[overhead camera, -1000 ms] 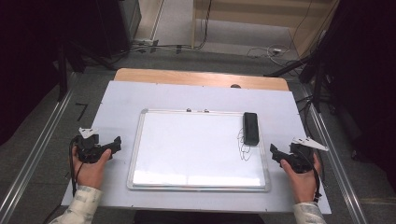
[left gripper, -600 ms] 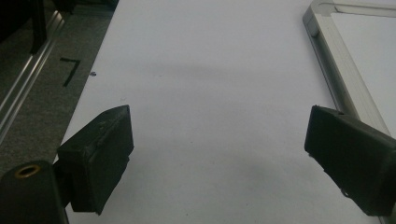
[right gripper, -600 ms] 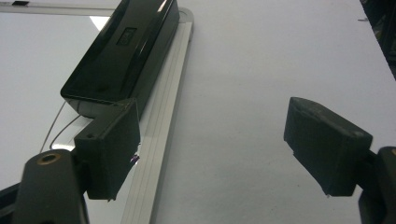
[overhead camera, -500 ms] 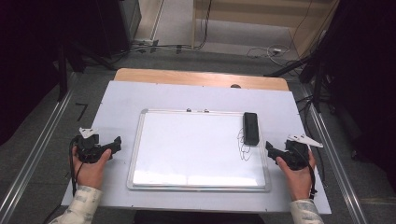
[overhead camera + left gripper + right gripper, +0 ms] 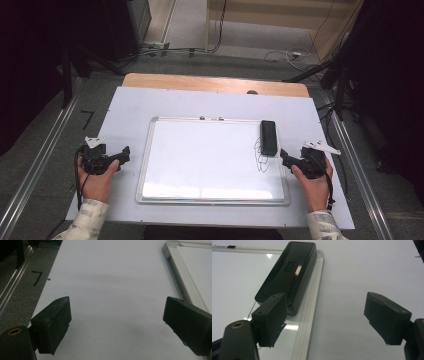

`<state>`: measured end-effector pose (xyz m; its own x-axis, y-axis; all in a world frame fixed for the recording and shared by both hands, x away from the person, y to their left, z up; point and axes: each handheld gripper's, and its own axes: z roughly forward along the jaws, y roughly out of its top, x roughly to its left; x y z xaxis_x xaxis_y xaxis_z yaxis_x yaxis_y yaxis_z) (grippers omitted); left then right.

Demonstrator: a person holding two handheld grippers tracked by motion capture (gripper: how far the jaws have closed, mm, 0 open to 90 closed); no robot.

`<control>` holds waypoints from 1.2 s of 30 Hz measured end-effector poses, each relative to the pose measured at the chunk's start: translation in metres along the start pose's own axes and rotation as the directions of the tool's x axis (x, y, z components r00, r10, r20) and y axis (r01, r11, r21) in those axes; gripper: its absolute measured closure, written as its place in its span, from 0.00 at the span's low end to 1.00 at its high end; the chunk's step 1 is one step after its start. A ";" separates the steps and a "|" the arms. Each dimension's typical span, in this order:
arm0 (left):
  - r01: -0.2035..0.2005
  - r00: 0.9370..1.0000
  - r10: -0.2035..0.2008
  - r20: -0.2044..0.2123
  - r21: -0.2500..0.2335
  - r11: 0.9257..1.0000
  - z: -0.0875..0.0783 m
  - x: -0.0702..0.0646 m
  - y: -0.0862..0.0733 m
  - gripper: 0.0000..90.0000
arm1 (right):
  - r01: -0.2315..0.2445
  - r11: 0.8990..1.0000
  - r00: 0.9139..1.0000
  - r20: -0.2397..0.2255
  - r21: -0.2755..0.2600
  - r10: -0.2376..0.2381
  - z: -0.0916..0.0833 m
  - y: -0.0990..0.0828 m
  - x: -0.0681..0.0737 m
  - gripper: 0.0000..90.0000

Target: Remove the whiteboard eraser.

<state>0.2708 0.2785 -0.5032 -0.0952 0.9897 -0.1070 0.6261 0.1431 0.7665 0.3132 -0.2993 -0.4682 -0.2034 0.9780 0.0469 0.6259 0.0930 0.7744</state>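
A whiteboard [image 5: 210, 160] in an aluminium frame lies flat in the middle of the white table cover. A black eraser [image 5: 268, 137] rests on its right edge, with a thin black scribble [image 5: 261, 159] on the board just below it. My right gripper [image 5: 285, 157] is open beside the board's right frame, just short of the eraser's near end. In the right gripper view the eraser [image 5: 289, 270] lies ahead of the left jaw of my right gripper [image 5: 324, 298]. My left gripper [image 5: 121, 155] is open over bare cover, left of the whiteboard frame [image 5: 178, 272], with nothing between the jaws of the left gripper [image 5: 117, 305].
A wooden board [image 5: 215, 82] runs along the table's far edge. Metal rails [image 5: 45, 155] flank the table on both sides. Cables lie on the floor beyond. A black tape mark [image 5: 37, 277] sits on the grey floor left of the cover.
My right gripper has moved left and a little forward, closer to the board's right frame and the eraser. The left gripper has stayed put.
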 end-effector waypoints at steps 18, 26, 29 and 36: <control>0.003 1.000 -0.003 0.002 0.004 1.000 0.001 0.001 0.000 0.10 | 0.009 1.000 1.000 -0.027 0.000 -0.009 0.018 0.013 0.017 0.19; 0.002 1.000 -0.002 0.004 0.005 1.000 0.001 0.001 0.000 0.10 | 0.015 1.000 1.000 -0.027 0.008 -0.015 0.025 0.016 0.023 0.19; 0.003 1.000 -0.003 0.007 0.006 1.000 0.001 0.001 0.000 0.10 | 0.017 1.000 0.999 -0.029 0.009 -0.017 0.027 0.016 0.024 0.19; 0.005 1.000 -0.005 0.006 0.006 1.000 0.001 0.001 0.000 0.10 | 0.020 1.000 0.999 -0.030 0.010 -0.020 0.031 0.019 0.026 0.19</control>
<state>0.2713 0.2794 -0.5042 -0.0931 0.9890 -0.1145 0.6302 0.1476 0.7623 0.3433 -0.2657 -0.4721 -0.2380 0.9700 0.0504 0.6289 0.1144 0.7690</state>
